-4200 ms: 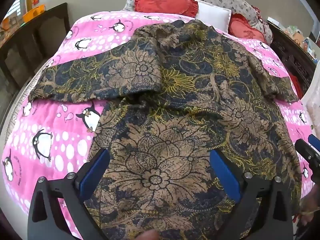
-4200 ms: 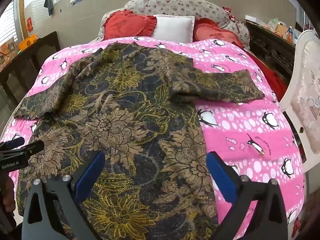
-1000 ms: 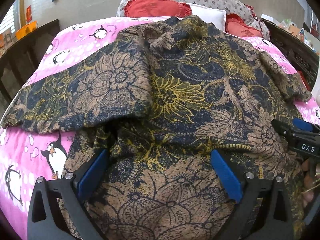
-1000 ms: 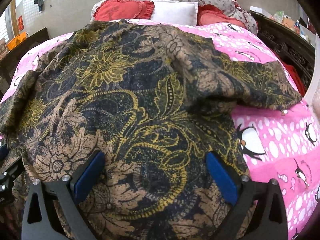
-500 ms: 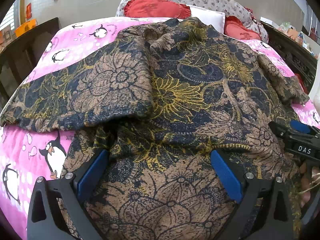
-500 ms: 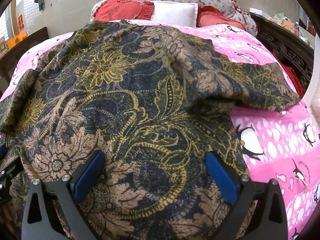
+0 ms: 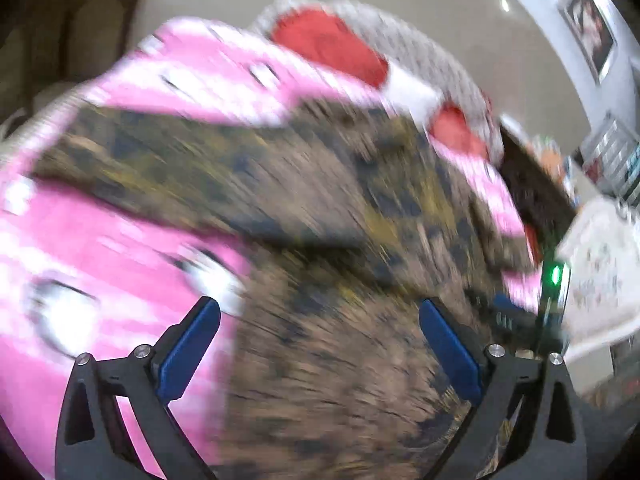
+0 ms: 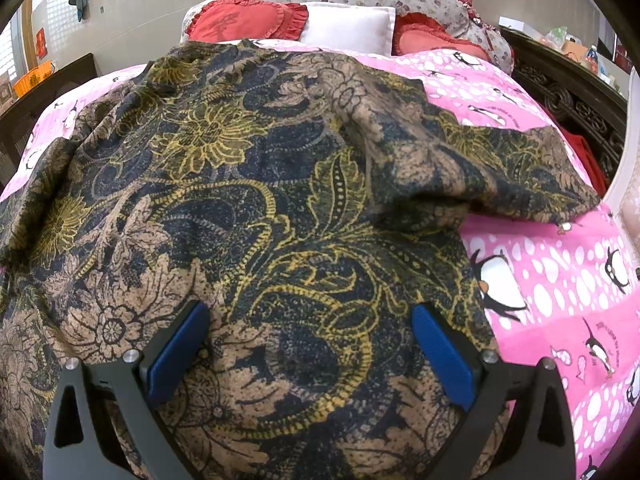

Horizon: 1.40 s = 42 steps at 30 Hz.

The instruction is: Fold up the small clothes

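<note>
Right tongs [image 8: 306,350] and left tongs [image 7: 320,346]: released, jaws spread above the floral garment [image 8: 248,184]. Garment lies flat on the pink bed cover [image 8: 560,280], long axis toward the pillows [image 8: 348,26], sleeves extended sideways.

One floral garment [image 8: 248,184], one pink penguin bedspread [image 8: 560,280], two red cushions [image 8: 244,22], one white pillow [image 8: 348,24].

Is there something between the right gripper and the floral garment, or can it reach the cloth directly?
Nothing visible stands in the way. The right gripper is open directly over the floral garment, which is spread on the pink bedspread. Only cloth shows between its fingers. The pillows lie far behind, at the head.
</note>
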Motion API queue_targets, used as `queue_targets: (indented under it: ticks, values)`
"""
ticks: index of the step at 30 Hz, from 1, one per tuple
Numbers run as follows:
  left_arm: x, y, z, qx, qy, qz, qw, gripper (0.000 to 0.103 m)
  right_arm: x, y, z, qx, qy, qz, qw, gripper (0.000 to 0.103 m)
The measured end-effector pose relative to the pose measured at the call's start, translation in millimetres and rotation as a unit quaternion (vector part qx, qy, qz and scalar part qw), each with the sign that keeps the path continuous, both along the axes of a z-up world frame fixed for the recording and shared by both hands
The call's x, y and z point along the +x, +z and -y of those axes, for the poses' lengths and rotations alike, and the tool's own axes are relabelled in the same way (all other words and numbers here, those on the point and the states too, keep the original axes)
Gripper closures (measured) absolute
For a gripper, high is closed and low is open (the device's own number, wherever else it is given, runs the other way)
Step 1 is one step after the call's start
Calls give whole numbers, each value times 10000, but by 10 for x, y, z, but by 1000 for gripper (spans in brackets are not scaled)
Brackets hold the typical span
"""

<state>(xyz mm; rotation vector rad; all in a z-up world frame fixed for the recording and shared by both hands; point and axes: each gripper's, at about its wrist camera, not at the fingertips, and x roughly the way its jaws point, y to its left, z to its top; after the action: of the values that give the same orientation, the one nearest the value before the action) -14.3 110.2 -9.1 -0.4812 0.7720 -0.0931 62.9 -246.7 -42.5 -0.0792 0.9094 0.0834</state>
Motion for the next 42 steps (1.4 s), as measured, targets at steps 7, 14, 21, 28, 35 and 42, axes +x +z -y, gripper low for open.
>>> queue_targets:
  ticks: [7, 14, 21, 28, 35, 42]
  values:
    - [-27, 5, -1380, -793, 1511, 15, 9853, 18, -14, 7, 7, 1, -1, 20, 10000, 0]
    - [208, -347, -1651, -1567, 1598, -182, 9745, 18, -12, 8, 5, -2, -1, 20, 10000, 0]
    - [459, -345, -1865, -1721, 1934, -267, 9655, 25, -15, 8, 6, -6, 1, 20, 10000, 0]
    - [429, -231, -1817, -699, 2052, -807, 9729, 103, -12, 7, 8, -14, -1, 17, 10000, 0]
    - [-253, 1150, -2334, 553, 3171, 910, 9424, 103, -14, 10, 5, -15, -2, 21, 10000, 0]
    - [-299, 1520, -2198, 754, 2883, 1433, 9438, 103, -15, 6, 8, -26, -1, 23, 10000, 0]
